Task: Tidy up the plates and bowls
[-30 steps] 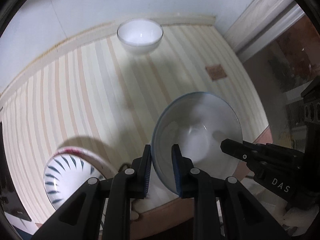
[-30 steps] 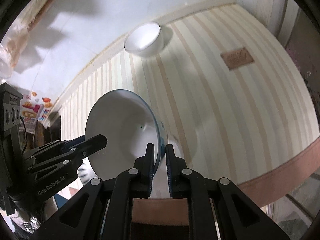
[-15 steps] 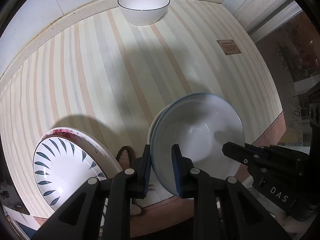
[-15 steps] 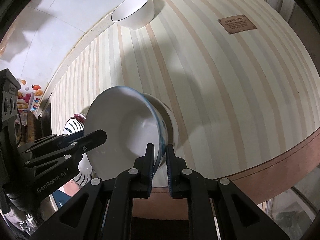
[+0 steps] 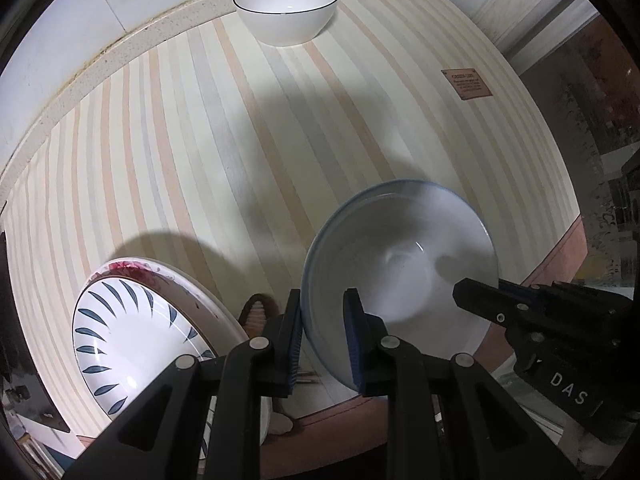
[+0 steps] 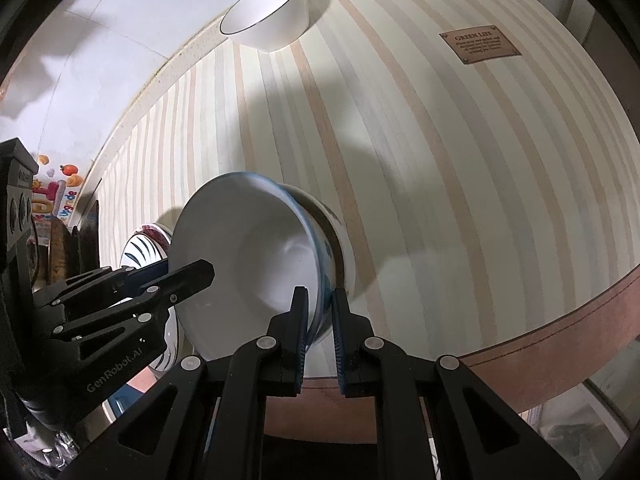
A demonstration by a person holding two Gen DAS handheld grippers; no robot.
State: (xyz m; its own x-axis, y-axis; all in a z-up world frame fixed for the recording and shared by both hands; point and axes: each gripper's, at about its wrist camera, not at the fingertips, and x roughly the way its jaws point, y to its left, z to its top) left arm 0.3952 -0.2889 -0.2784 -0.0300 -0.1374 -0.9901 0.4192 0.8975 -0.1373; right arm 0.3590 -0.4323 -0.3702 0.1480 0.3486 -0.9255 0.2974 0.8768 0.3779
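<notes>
Striped cloth in cream, tan and grey covers the desk [image 5: 200, 152], which runs back to a white wall.

Left wrist view: a white bowl with a thin dark rim [image 5: 286, 9] stands upright at the far edge, well apart from everything else. Near the front left, a plate with blue leaf marks [image 5: 132, 344] lies on a red-flowered plate [image 5: 132, 269], so the plates look already stacked. The left gripper [image 5: 322, 332] has its fingers clamped on the near rim of a blue-rimmed bowl [image 5: 400, 264], one finger inside and one outside. The right gripper [image 5: 480, 300] reaches in from the right onto the opposite rim.

Right wrist view: the blue-rimmed bowl [image 6: 256, 264] is tilted, its opening turned left, over the front of the desk. The right gripper [image 6: 320, 328] has its fingers closed on the rim. The left gripper [image 6: 188, 276] enters from the left. A brown label [image 6: 479, 47] sits on the cloth.

Judging by this, the bowls remain to be gathered; the carried bowl probably belongs with the far one.
</notes>
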